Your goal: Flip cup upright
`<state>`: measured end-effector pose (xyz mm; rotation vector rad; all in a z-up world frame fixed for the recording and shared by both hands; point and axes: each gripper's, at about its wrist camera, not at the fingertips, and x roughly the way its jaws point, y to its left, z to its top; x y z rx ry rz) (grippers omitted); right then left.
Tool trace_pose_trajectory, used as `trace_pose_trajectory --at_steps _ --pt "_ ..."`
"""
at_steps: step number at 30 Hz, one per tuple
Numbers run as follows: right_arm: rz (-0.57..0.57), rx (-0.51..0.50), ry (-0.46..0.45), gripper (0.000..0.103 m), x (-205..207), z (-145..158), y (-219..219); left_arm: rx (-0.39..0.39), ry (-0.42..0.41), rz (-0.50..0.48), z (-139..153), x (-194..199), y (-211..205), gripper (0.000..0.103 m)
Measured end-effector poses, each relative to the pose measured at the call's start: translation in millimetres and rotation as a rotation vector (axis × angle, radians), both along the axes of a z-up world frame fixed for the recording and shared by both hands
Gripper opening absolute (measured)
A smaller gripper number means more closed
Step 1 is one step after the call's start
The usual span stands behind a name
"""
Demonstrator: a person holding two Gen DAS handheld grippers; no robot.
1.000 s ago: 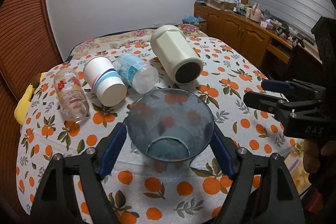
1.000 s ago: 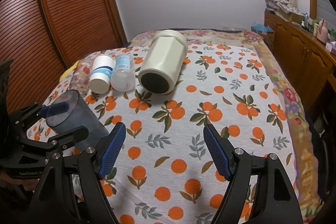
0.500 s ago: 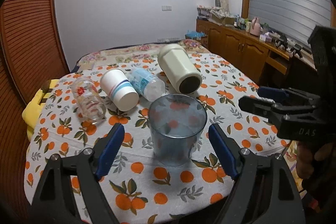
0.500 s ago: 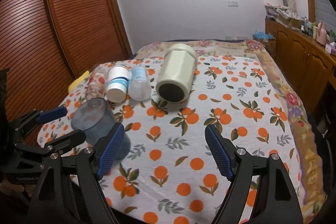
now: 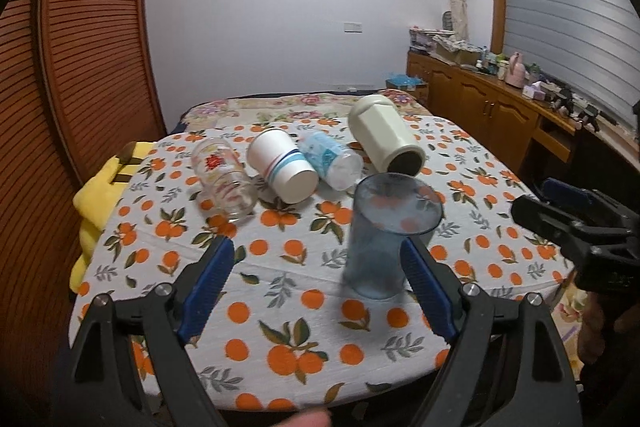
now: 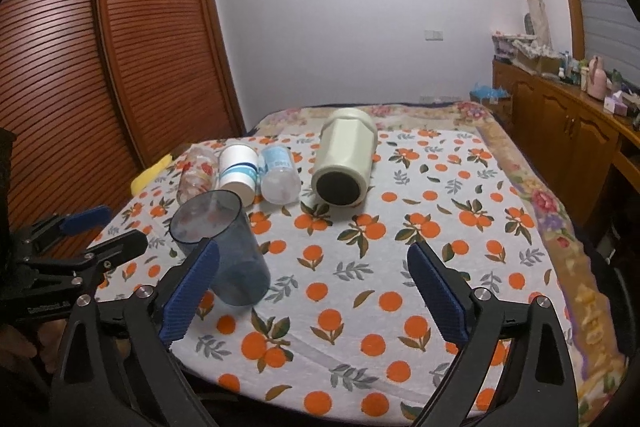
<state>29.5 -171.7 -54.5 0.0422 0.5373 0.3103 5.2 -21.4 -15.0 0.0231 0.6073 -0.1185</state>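
The left gripper [image 5: 316, 277] has backed away, jaws wide and empty; the blue cup [image 5: 386, 235] stands upright at its one o'clock. Retreat straight back; right gripper [image 6: 314, 291] also gapes empty.

The blue cup [image 5: 386, 235] stood upright on the tablecloth [image 5: 280, 307], mouth up, between the left gripper's [image 5: 316, 281] spread jaws and free of both. Four containers lay on their sides beyond it.

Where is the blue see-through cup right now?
The blue cup stands upright on the orange-print tablecloth, near the front edge, just in front of the four cups lying on their sides.
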Motion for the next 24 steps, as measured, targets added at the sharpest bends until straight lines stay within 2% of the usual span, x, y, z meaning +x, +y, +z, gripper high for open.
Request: trace_pose_trajectory --at_steps 24 --pt "-0.011 -0.017 -0.008 0.097 -3.4 -2.1 7.6 0.007 -0.009 0.032 -1.9 -9.3 5.9 0.087"
